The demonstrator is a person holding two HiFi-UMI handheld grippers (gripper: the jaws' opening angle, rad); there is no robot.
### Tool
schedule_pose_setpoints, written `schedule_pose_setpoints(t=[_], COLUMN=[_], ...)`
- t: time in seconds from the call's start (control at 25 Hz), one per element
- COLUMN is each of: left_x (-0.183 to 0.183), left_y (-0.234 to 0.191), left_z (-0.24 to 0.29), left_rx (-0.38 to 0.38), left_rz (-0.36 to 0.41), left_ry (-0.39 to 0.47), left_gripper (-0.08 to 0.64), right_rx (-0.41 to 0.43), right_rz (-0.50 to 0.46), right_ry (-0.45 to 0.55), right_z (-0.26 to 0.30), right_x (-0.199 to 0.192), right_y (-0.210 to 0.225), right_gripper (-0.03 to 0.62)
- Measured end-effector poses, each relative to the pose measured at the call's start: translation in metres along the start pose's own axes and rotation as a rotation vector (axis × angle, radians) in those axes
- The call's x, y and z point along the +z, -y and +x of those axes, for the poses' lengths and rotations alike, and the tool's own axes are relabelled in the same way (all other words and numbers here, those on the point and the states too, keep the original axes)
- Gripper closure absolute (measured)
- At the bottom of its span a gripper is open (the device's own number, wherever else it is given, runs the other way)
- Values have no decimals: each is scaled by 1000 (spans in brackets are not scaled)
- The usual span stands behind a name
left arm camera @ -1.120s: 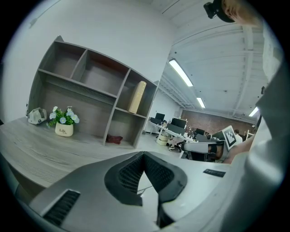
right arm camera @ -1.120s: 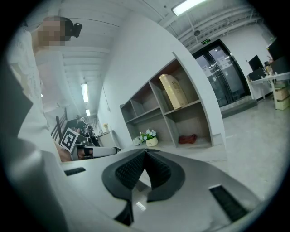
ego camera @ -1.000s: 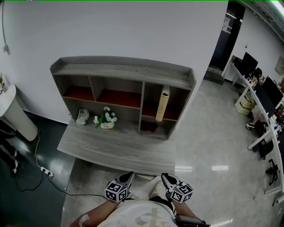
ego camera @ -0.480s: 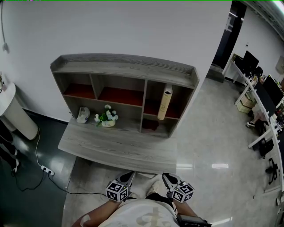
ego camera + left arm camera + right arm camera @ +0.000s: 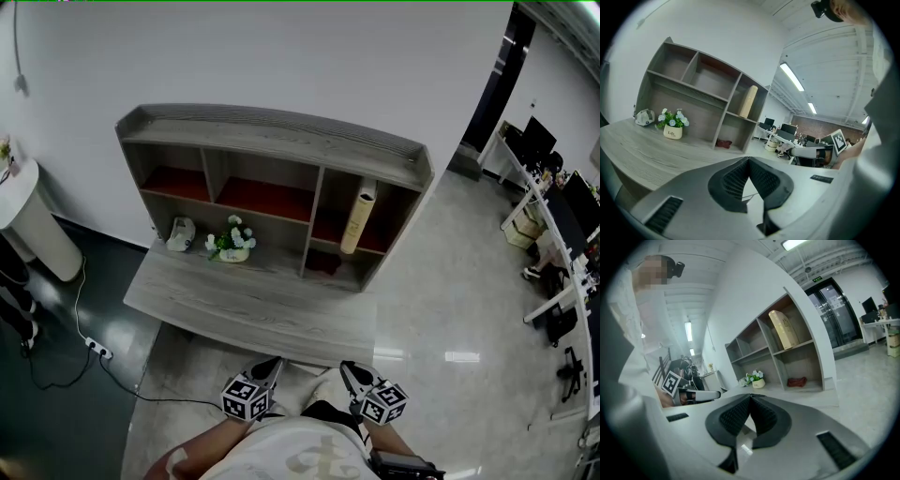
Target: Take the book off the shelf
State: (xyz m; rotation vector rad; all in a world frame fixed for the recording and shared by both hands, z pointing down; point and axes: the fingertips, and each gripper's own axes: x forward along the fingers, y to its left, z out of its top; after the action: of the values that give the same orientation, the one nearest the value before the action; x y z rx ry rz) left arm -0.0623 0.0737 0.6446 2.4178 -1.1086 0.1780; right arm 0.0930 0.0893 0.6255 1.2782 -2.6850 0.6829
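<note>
in shelf (image 5: 281, 141) upper-right compartment: book (image 5: 357, 217) standing — left claw (image 5: 273, 365), right claw (image 5: 348, 369) both pinched closed, empty.

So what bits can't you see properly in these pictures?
- Book title: too small in the head view, too faint to read in the right gripper view.
- Red thing in the compartment under the book: too small and shadowed in every view to name.
- White object beside the flower pot: too small in the head view to name.
</note>
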Motion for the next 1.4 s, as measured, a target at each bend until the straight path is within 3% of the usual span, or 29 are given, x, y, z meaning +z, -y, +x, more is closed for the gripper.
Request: schedule_pose_setpoints(t=[0.64,0.88,1.4], left_x=[13,36,89], left_y=[-28,-34,-79], left_z=[32,61,114], left_rx=[68,78,195], left_rz=[-19,-18,-17], left_ry=[-29,-18,31], left_gripper=[559,559,559], right_rx=[58,81,151], right_rz=[18,26,9], right_ry=[-17,-27,29], right_z=[49,74,127], right_x=[20,37,95], right_y=[39,70,131], right_gripper=[588,588,588])
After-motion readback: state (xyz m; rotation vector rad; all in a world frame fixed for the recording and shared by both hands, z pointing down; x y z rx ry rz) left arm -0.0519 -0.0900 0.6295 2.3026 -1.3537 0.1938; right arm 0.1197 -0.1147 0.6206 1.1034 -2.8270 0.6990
